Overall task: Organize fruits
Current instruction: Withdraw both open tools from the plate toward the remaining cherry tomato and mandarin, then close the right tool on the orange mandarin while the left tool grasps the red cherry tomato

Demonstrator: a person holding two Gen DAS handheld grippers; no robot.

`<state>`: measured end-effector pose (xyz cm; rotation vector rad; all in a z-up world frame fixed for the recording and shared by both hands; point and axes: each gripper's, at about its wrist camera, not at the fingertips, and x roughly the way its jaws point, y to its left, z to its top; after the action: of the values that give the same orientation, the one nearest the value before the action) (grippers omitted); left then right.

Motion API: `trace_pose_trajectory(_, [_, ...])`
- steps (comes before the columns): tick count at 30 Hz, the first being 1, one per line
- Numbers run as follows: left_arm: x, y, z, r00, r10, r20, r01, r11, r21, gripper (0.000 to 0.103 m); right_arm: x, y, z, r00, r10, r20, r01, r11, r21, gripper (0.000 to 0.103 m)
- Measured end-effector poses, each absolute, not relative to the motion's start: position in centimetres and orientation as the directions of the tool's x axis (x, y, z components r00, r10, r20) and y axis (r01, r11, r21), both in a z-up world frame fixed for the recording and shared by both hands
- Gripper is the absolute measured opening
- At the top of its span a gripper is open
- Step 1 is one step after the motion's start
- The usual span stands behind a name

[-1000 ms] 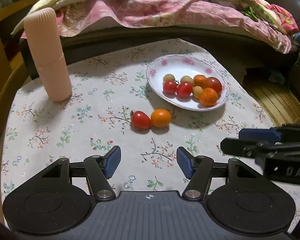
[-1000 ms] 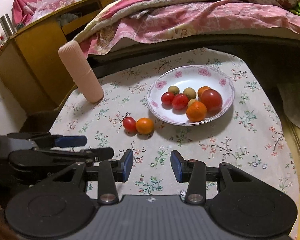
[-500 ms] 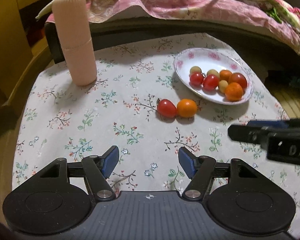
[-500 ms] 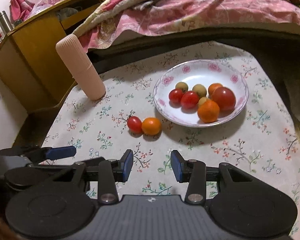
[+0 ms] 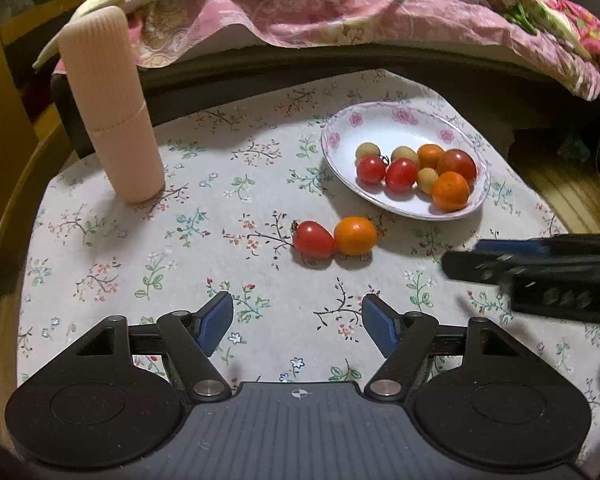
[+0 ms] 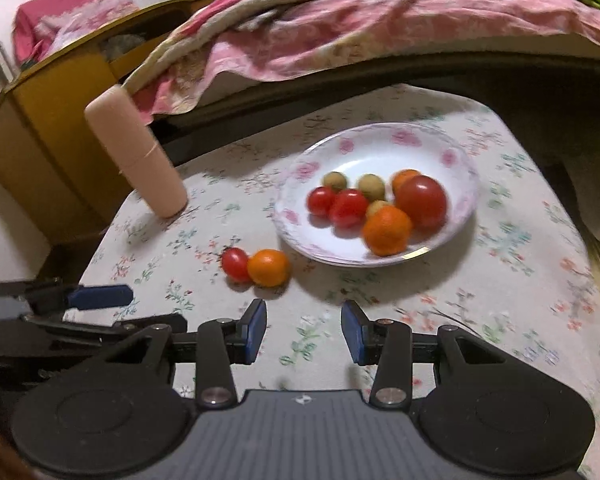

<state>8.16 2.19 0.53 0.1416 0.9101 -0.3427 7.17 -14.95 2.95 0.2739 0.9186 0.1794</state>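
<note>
Red tomato (image 5: 313, 239) and orange one (image 5: 355, 235) loom nearer than before, my left claw (image 5: 298, 326) and right claw (image 6: 304, 335) both wide, empty.

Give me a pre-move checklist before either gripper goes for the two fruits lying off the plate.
1. Left gripper open and empty: ok.
2. Right gripper open and empty: ok.
3. Loose fruits located: ok. The red tomato and orange fruit lie on the tablecloth just in front of the plate.
4. Loose fruits separated enough to grip one alone: not ok, they touch side by side.
5. Room on the plate: ok, its far half is bare.
6. Path clear of the pink bottle: ok, it stands upright well to the left of the fruits.
</note>
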Motion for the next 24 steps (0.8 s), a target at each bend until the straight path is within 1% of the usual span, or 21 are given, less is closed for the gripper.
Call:
trace_pose_trajectory(3, [8.2, 3.0, 0.7, 0.565, -0.24, -0.79, 0.333, 0.942, -0.048, 0.078, 8.0, -13.8, 2.2, 0.597, 0.282, -0.751, -0.067, 0.95, 0.304, 0.043])
trace_pose_trajectory(5, [8.0, 3.6, 1.0, 0.57, -0.247, -0.784, 0.328, 0.943, -0.058, 0.081, 8.7, -13.1, 1.9, 0.597, 0.298, -0.745, -0.092, 0.948, 0.305, 0.043])
trace_pose_trajectory(10, [7.7, 4.6, 1.1, 0.571, -0.262, -0.779, 0.314, 0.945, -0.088, 0.081, 10.4, -11.6, 1.1, 0.578, 0.294, -0.761, -0.137, 0.954, 0.265, 0.043])
trace_pose_trajectory(21, [7.4, 5.1, 0.4, 0.548, -0.278, -0.789, 0.338, 0.936, -0.096, 0.081, 13.5, -9.8, -0.4, 0.571, 0.279, -0.772, -0.21, 0.959, 0.191, 0.043])
trace_pose_trajectory(23, [7.6, 5.3, 0.3, 0.545, -0.277, -0.791, 0.333, 0.938, -0.099, 0.081, 13.7, -9.8, -0.7, 0.558, 0.287, -0.779, -0.222, 0.956, 0.193, 0.043])
trace_pose_trajectory(24, [7.7, 5.5, 0.2, 0.546, -0.276, -0.791, 0.329, 0.939, -0.101, 0.081, 13.6, -9.8, -0.7, 0.56, 0.287, -0.778, -0.23, 0.955, 0.186, 0.04])
